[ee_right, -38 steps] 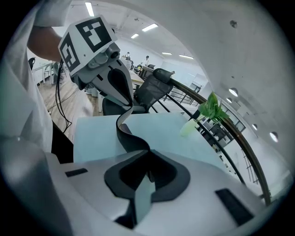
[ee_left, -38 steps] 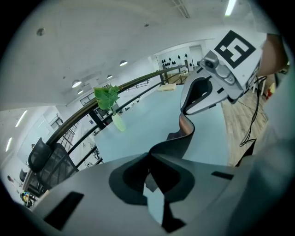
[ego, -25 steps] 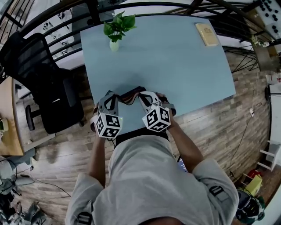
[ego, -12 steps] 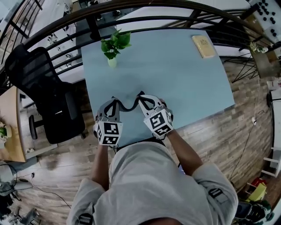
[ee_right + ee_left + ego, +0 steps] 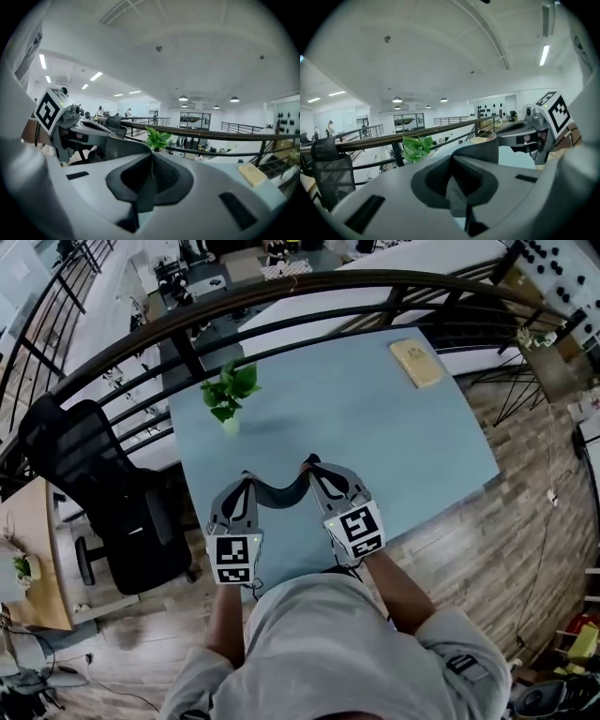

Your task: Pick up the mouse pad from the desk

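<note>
The dark grey mouse pad [image 5: 279, 491] hangs in a sagging arc between my two grippers, lifted off the light blue desk [image 5: 394, 437]. My left gripper [image 5: 247, 484] is shut on the pad's left end and my right gripper [image 5: 310, 466] on its right end. In the left gripper view the pad [image 5: 480, 149] runs from my shut left gripper [image 5: 452, 163] across to the right gripper [image 5: 543, 126]. The right gripper view has the pad [image 5: 123, 147] curving left from my right gripper [image 5: 151, 165] toward the left gripper [image 5: 70, 124].
A small green plant in a white pot [image 5: 228, 397] stands at the desk's far left. A tan book-like object [image 5: 417, 362] lies at its far right corner. A black office chair [image 5: 94, 484] is left of the desk, and a dark railing [image 5: 281, 301] runs behind it.
Both grippers have risen together and carried the mouse pad up from the desk's near edge. It now hangs slack between them.
</note>
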The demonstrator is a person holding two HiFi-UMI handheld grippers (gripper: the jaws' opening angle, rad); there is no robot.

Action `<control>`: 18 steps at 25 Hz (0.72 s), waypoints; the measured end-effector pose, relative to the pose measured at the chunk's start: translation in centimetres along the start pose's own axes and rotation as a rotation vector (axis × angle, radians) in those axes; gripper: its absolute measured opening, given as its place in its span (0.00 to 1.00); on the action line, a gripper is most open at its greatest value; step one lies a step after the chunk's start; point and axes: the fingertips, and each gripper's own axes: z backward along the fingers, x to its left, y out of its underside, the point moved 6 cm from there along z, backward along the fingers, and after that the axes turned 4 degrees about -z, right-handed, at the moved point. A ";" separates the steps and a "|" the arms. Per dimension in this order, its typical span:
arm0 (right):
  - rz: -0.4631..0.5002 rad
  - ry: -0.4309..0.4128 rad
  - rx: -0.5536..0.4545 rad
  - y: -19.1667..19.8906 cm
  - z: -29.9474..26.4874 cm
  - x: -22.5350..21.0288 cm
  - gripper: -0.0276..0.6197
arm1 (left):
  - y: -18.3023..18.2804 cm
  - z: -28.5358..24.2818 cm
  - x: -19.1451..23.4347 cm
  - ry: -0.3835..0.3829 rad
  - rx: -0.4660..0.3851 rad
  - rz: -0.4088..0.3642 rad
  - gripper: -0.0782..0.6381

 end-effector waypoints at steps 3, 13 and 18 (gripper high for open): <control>-0.013 0.043 -0.034 -0.8 1.1 -0.9 0.07 | -0.8 -0.1 -0.5 0.003 -0.030 0.023 0.14; -0.016 0.073 -0.117 -3.1 3.4 -1.7 0.07 | -4.1 0.4 -1.6 0.002 -0.132 0.066 0.14; -0.014 0.076 -0.123 -3.1 3.7 -1.8 0.07 | -3.9 0.3 -2.0 0.008 -0.133 0.082 0.14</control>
